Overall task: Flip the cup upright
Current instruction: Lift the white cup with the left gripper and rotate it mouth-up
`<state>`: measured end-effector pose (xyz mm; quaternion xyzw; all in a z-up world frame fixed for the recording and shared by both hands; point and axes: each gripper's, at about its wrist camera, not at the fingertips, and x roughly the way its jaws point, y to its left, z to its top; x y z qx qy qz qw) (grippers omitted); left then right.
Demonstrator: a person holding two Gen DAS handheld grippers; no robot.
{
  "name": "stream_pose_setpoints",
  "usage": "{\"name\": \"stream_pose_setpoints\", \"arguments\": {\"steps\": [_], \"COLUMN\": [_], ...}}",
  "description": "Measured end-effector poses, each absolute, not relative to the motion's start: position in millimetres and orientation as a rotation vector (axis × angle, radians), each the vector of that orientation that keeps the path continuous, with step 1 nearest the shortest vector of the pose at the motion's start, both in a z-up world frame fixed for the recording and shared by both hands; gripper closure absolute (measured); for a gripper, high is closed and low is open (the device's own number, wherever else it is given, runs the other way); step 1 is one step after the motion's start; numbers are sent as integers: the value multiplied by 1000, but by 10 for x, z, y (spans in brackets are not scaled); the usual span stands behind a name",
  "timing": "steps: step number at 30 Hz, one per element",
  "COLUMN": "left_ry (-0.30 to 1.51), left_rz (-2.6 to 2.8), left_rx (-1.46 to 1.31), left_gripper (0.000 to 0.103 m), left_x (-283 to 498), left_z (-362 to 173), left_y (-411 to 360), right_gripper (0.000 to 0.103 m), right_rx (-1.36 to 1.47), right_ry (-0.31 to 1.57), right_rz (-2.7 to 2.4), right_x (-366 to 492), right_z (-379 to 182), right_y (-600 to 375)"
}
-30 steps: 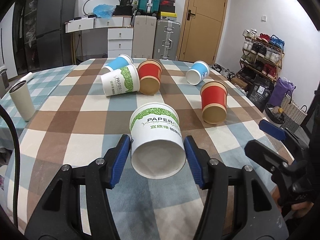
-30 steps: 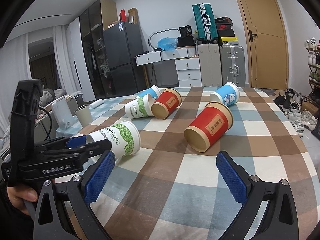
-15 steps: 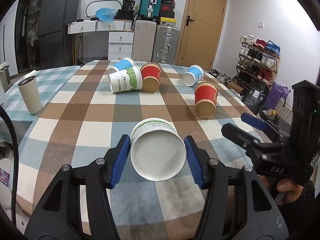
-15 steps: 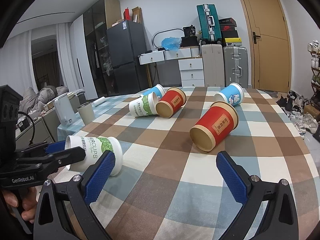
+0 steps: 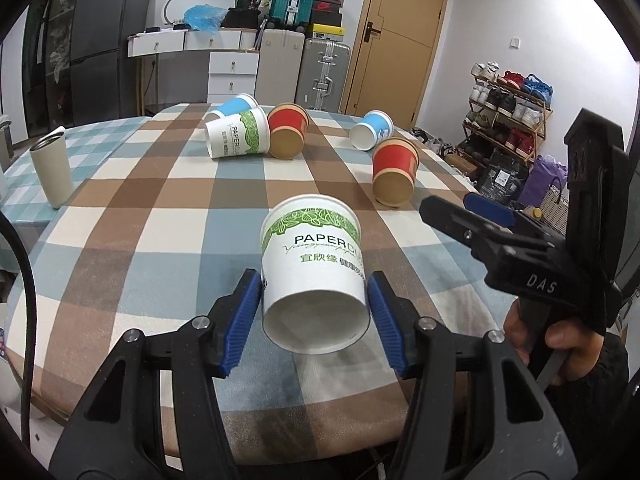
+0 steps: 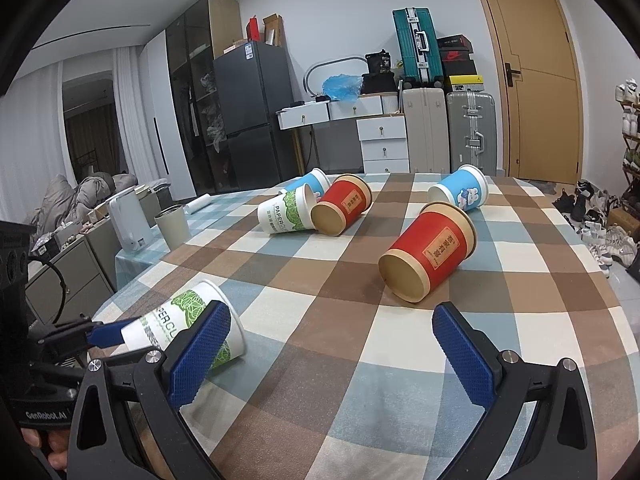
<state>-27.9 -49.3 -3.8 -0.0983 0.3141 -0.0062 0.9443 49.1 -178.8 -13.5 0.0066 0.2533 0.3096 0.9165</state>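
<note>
My left gripper [image 5: 314,316] is shut on a white paper cup with green leaf print [image 5: 314,264]. The cup is held by its base end, base toward the camera and mouth pointing away, tilted above the checked tablecloth [image 5: 160,216]. The right wrist view shows the same cup [image 6: 180,328] at lower left, partly behind my right finger. My right gripper [image 6: 332,356] is open and empty over the table's near edge. It also shows in the left wrist view [image 5: 492,220], to the right of the cup.
Several other cups lie on their sides: a red one [image 5: 394,172] mid right, a blue one [image 5: 370,130], and a white, a red and a blue one [image 5: 256,132] grouped at the back. A beige tumbler [image 5: 50,170] stands upright at the left.
My left gripper has lifted the white cup off the table, drawn it back toward the near edge and tilted it. The right gripper has stayed open and moved little.
</note>
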Motion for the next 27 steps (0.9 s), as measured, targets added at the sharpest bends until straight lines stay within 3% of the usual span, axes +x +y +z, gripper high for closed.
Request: {"name": "stream_pose_setpoints", "arguments": {"steps": [13,15,17,23,27], "left_ry": [662,655,626,570,538], "left_rz": [-37,-36,-29,-15,-26], "left_rx": [-192,-192,-194,-160,-163], "left_gripper": [48,30,20,18,3], "left_x": [-199,-177,-184,-176,-146], "left_z": [-148,-129,-96,11,78], "left_y": [-531,-487,-422,-196,-38], "right_gripper": [0,0,0,0,0], "right_rx": [13,12,15,16,7], "right_ry": [523,525,531,547,570], "right_rz": [637,636,638,636,631], "right_x": [493,496,490,469,453], "right_z": [-137,-138,-138,-98,-77], "right_y": [-1785,-1793,-1792,-1770,-1728]}}
